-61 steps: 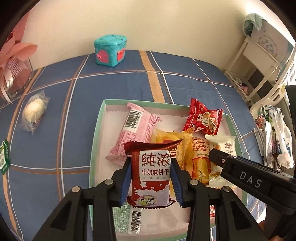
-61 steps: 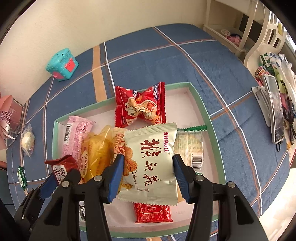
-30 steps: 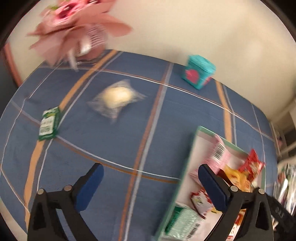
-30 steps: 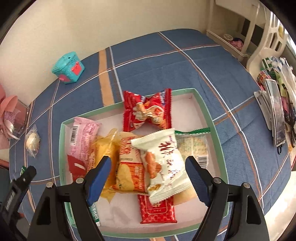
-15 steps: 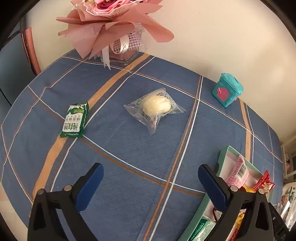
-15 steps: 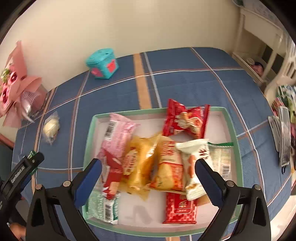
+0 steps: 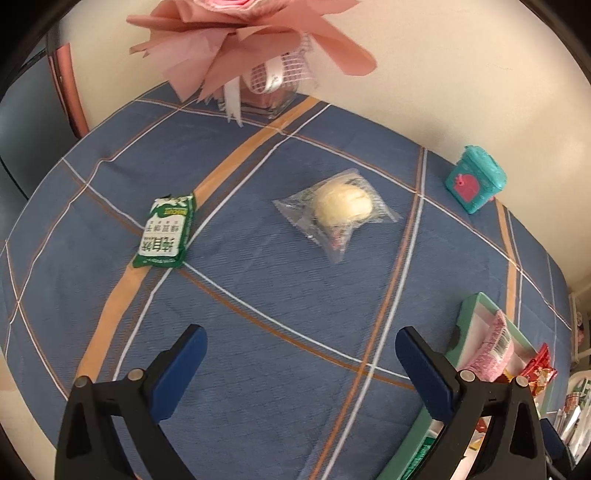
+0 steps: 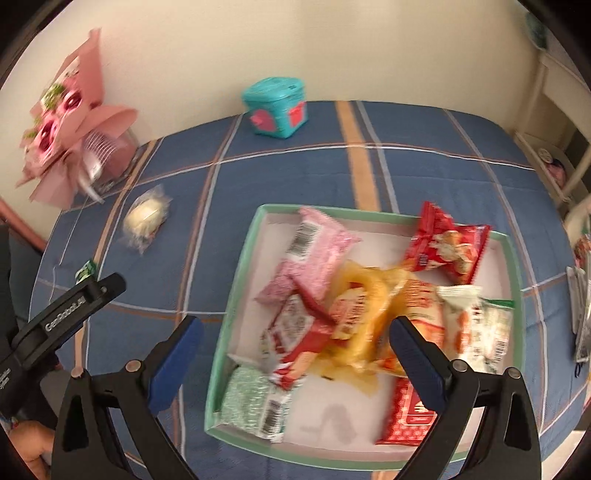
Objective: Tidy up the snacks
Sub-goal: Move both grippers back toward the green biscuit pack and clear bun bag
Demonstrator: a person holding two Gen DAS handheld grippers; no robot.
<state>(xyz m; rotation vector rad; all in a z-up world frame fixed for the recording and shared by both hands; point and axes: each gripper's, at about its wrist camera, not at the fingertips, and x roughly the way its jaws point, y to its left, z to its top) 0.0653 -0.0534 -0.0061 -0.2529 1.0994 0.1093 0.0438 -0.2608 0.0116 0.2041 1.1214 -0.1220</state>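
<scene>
Crinkling glossy wrappers (image 8: pixel 321 254), rectangular tray (image 8: pixel 236 288)

A: Obs. 1. The tablecloth (image 7: pixel 280 280) over the tabletop is woven cloth, matt, finely textured.

B: Noted. The bun wrapper (image 7: pixel 334 212) is clear plastic film, glossy and crinkled. The green packet (image 7: pixel 165 231) is printed film with a slight sheen.

A: The tray (image 8: pixel 236 280) looks like matt card, with a smooth pale lining. The snack packets (image 8: pixel 369 306) inside are shiny foil and plastic.

B: The left gripper (image 7: pixel 301 363) has a black matt plastic frame, smooth blue pads on its fingers (image 7: pixel 181 369) and metal rivets. The bouquet wrap (image 7: pixel 251 33) is matt pink paper. The teal box (image 7: pixel 474 183) is glossy plastic.
</scene>
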